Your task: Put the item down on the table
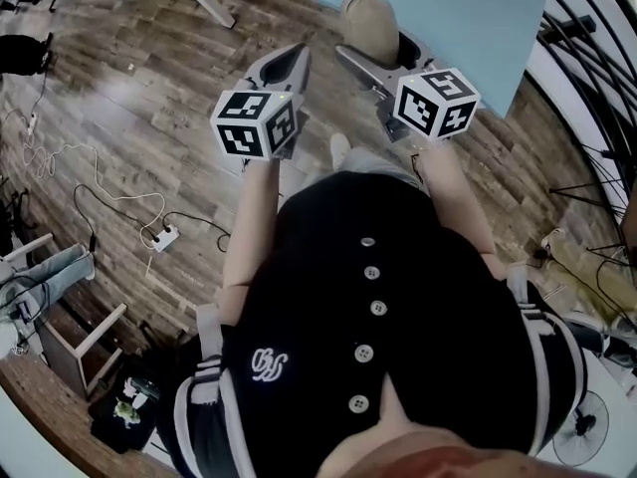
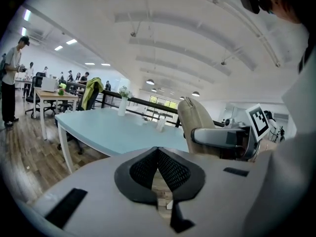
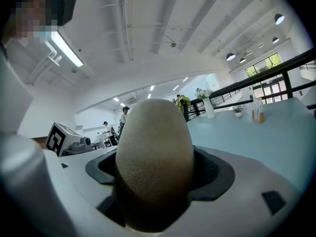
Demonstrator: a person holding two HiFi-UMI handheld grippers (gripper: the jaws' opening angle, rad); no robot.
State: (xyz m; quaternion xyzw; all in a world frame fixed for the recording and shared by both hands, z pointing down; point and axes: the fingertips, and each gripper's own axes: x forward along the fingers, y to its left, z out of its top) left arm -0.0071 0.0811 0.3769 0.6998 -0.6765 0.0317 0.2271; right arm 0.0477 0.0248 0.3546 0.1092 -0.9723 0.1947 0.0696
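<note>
Right gripper (image 1: 381, 53): clamped on the tan oval item (image 3: 154, 164), which stood upright at the near edge of the pale blue table (image 1: 478, 18). Left gripper (image 2: 158, 151): jaws pressed together, nothing between them, just beside the right one.

Bright, even light comes from ceiling lamps (image 3: 66, 48) and far windows (image 3: 264, 63), shadows are soft, fisheye distortion bends every edge toward dark corners, and the near item (image 3: 153, 162) looks slightly soft.
</note>
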